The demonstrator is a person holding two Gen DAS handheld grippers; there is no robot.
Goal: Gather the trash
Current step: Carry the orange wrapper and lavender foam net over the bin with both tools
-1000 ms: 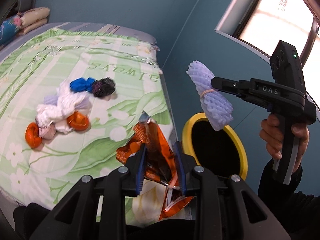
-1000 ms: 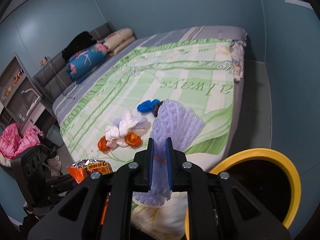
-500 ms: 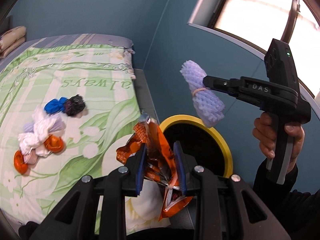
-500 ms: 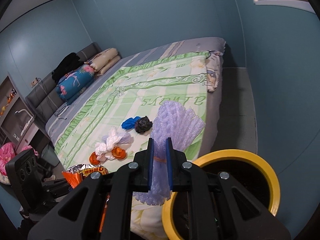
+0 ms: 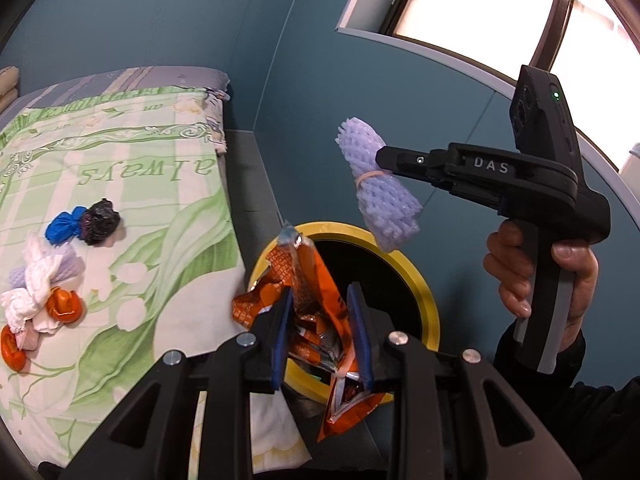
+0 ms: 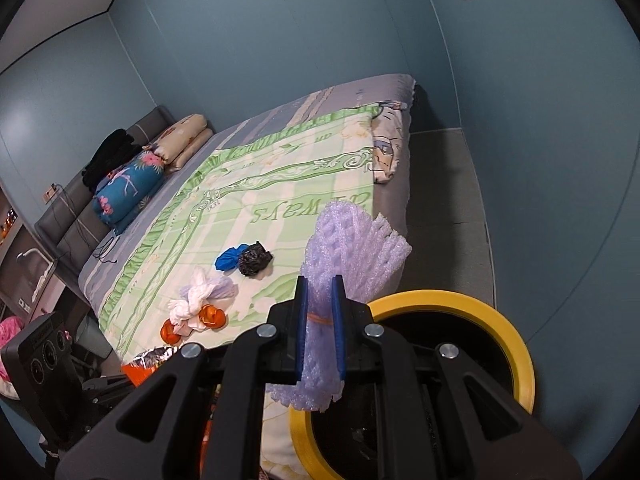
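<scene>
Both pairs of fingers are clamped on trash: your left gripper (image 5: 320, 332) pinches a crumpled orange snack bag (image 5: 308, 300), and your right gripper (image 6: 319, 328) is closed tight on a bundle of purple foam netting (image 6: 352, 248) tied at the middle with a rubber band (image 5: 370, 176). You hold both over or just beside the bin (image 6: 516, 344), a round one with a yellow rim and a dark inside, standing on the floor against the side of the bed (image 6: 280, 184). From your left camera, the foam bundle hangs above the far edge of the bin's mouth, and the snack bag sits over its near edge. Your right hand (image 5: 540, 276) grips the handle of that gripper. More trash lies on the green-and-white quilt (image 5: 120, 168): a blue wad (image 5: 64, 228) touching a black wad (image 5: 100, 222), and nearer you a white twisted bag (image 5: 32, 292) with orange pieces (image 5: 64, 308) against it.
</scene>
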